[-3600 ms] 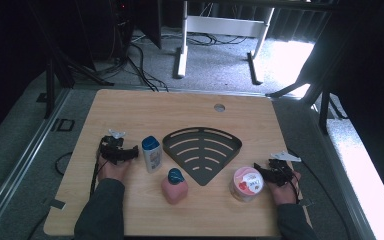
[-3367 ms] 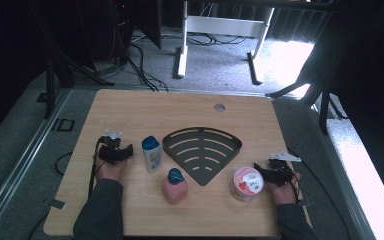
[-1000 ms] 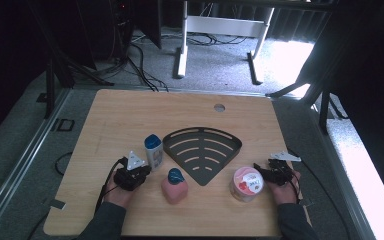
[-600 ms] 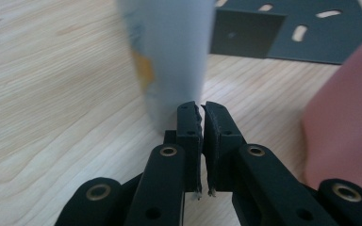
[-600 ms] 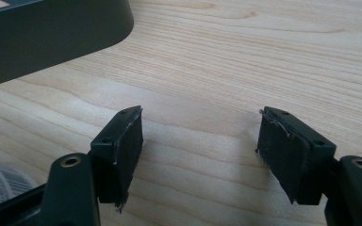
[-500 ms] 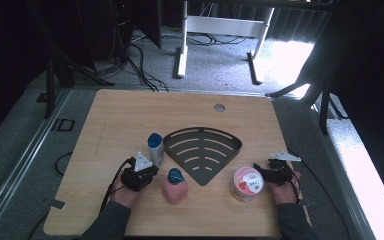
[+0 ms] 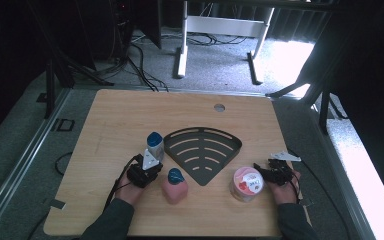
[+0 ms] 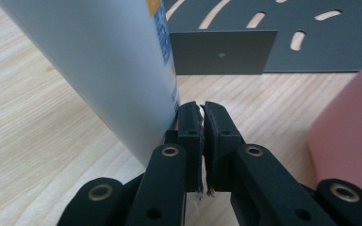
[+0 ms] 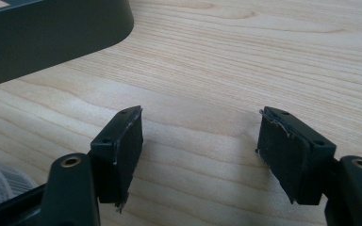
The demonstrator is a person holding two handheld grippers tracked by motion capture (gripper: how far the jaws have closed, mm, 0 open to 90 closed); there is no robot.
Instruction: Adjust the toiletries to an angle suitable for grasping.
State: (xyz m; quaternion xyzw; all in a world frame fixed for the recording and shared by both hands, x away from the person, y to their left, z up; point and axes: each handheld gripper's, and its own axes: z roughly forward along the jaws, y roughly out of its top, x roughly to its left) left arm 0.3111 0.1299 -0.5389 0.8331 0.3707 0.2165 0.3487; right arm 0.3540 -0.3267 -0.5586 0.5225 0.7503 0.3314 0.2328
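While shut, left tool (image 8: 202,123) beside bottle (image 8: 99,66)

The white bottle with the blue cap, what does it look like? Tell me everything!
The white bottle looks like smooth plastic, with a blue cap on top and small blue and orange print on its side. It stands on the wooden table, just left of the dark slotted rack. The left gripper, shut and empty, sits right against its base.
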